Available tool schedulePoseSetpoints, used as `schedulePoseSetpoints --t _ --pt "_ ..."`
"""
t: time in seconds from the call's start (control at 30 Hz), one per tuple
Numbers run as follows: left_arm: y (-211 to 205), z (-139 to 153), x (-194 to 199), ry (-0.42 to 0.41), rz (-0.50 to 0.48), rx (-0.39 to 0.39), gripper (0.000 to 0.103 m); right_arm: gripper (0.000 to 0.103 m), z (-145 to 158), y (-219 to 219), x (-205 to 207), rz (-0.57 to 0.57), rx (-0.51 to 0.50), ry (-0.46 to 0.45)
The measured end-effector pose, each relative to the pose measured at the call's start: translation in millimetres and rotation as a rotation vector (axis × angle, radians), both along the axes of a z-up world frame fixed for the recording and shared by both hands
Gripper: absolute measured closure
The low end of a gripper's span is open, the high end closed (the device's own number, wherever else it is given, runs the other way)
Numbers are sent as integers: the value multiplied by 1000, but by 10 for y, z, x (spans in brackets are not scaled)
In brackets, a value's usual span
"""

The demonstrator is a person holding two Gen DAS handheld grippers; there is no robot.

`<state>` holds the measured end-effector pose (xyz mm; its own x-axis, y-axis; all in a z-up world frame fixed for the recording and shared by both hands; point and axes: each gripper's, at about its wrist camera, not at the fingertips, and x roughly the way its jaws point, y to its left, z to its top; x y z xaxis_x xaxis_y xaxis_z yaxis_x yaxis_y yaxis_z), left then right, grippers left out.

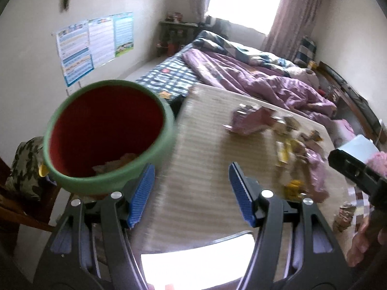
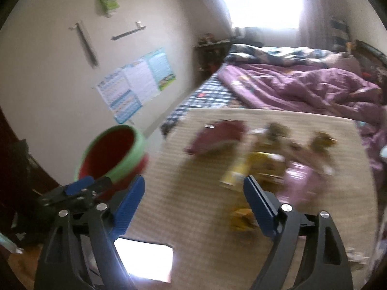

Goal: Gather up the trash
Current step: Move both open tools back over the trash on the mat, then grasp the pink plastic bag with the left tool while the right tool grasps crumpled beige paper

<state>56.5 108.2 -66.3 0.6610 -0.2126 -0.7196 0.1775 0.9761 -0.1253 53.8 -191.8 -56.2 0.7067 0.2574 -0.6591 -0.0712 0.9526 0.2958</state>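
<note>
A green-rimmed bin with a red inside (image 1: pixel 106 135) stands at the left edge of a beige striped table (image 1: pixel 198 169), with some scraps at its bottom. It also shows in the right wrist view (image 2: pixel 113 154). Blurred trash lies on the table: a pink box (image 1: pixel 249 120), yellow wrappers (image 1: pixel 287 149) and pink pieces; they show again in the right wrist view (image 2: pixel 256 166). My left gripper (image 1: pixel 191 191) is open and empty, just right of the bin. My right gripper (image 2: pixel 193 205) is open and empty, above the table before the trash.
A bed with a purple quilt (image 1: pixel 254 72) lies beyond the table. Posters (image 1: pixel 92 43) hang on the left wall. A chair with a patterned cushion (image 1: pixel 24 166) stands left of the bin. A bright white sheet (image 2: pixel 145 258) lies at the table's near edge.
</note>
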Motion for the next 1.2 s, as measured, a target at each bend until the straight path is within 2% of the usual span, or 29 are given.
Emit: schedulePoseSetpoints --t 0.1,0.27,0.53,0.63,0.9,1.0,1.2 --pt "-371 -36 -103 12 -40 -10 42 12 -25 -395 -175 -63 -57 21" --pt "-1002 -119 -236 26 -120 -19 42 7 -82 -954 -450 -151 -136 50" --pt "-1954 -291 -142 73 -242 -42 42 7 -270 -1495 -829 -212 -127 104" --pt "-2182 -375 -49 99 -261 -31 42 7 -289 -1635 -982 -238 -116 109" --pt "-2523 -655 182 186 -270 -3 40 7 -359 -1971 -1217 -309 -99 130" --pt "-2576 -740 268 231 -274 -33 40 7 -387 -2067 -1263 -332 -83 142" --pt "-2668 -897 390 287 -275 -12 40 7 -458 -2141 -1265 -332 -34 169"
